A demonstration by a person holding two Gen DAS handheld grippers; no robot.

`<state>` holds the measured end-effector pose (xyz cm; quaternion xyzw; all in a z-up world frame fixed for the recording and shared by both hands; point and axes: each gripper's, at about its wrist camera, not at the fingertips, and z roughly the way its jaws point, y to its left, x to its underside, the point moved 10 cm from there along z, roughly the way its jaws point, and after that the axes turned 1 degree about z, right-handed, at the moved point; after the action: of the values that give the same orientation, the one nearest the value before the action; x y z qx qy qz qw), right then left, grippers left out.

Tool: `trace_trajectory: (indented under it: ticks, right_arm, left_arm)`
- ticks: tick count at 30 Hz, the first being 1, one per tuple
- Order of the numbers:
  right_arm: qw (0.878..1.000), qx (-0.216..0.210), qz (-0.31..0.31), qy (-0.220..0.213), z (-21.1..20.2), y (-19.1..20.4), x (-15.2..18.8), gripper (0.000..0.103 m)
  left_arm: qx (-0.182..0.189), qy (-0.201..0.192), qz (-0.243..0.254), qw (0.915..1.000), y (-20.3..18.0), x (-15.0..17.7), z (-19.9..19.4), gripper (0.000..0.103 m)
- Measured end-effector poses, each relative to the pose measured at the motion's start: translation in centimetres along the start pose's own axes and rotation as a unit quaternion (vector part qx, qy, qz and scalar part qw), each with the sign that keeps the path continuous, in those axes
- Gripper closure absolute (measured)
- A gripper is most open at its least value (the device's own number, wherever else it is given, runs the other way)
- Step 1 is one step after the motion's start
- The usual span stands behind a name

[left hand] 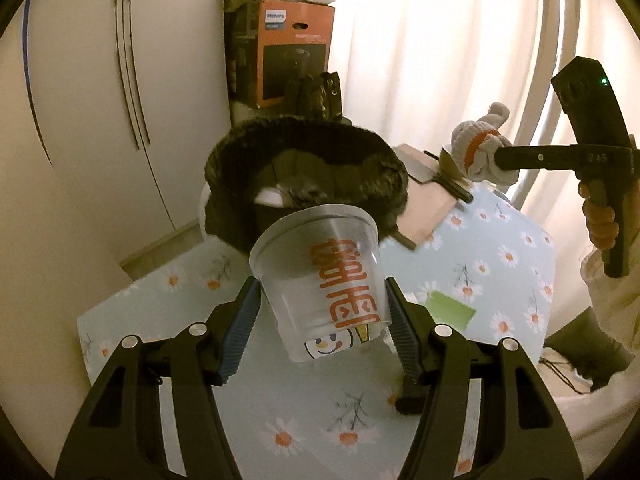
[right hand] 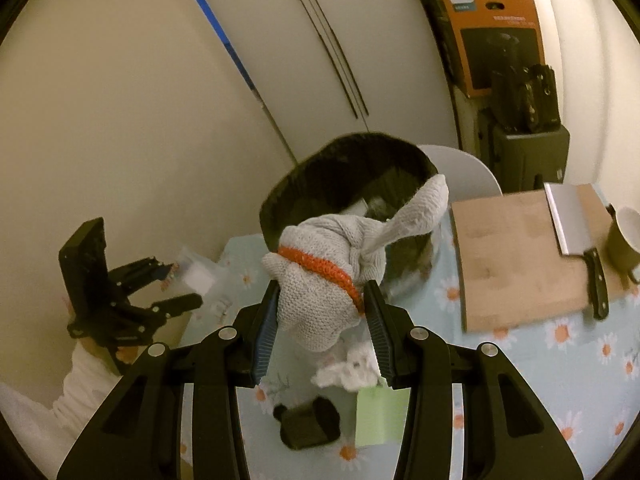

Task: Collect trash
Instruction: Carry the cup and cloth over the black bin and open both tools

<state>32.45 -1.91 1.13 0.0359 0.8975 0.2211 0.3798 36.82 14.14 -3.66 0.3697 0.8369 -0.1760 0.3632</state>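
My left gripper is shut on a clear plastic cup with orange characters, tilted, mouth toward the bin. The bin, lined with a black bag, stands just beyond the cup at the table's far edge and holds some trash. My right gripper is shut on a grey knitted glove with an orange band, held above the table in front of the bin. In the left wrist view that gripper and glove hang right of the bin. The right wrist view shows the left gripper with the blurred cup at the left.
On the daisy-print tablecloth lie a cutting board with a cleaver, a mug, a green note pad, a crumpled tissue and a small dark object. An orange box stands behind the bin; curtains hang at the right.
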Motion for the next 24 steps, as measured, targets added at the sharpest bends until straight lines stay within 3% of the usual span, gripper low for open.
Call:
trace_trajectory:
  ticks: [15,17,19,20,21,24]
  right_arm:
    - [0.999,-0.022,-0.043,-0.018,3.0,1.1,-6.9,0.063]
    - [0.999,-0.020,-0.048,-0.014,3.8,0.9,-7.5,0.061]
    - [0.999,-0.011,-0.045,-0.018,4.8,0.4,-8.3,0.060]
    - [0.999,0.002,-0.043,-0.020,5.4,-0.1,-8.6,0.050]
    - [0.999,0.008,-0.040,-0.020,5.7,-0.4,-8.7,0.036]
    - [0.999,0.026,-0.028,-0.019,6.2,-1.5,-8.3,0.027]
  left_arm:
    - [0.000,-0.070,0.008,0.9975,1.5,-9.5,1.9,0.041]
    - [-0.001,-0.065,0.003,0.9979,1.8,-10.5,3.1,0.036]
    - [-0.020,-0.079,-0.005,0.9966,2.6,-11.3,3.7,0.017]
    - [-0.020,-0.090,-0.012,0.9956,2.9,-11.7,4.0,0.004]
    - [-0.005,-0.095,-0.021,0.9953,3.0,-11.8,4.3,0.006]
    - [0.004,-0.084,-0.033,0.9959,3.4,-11.1,5.1,0.006]
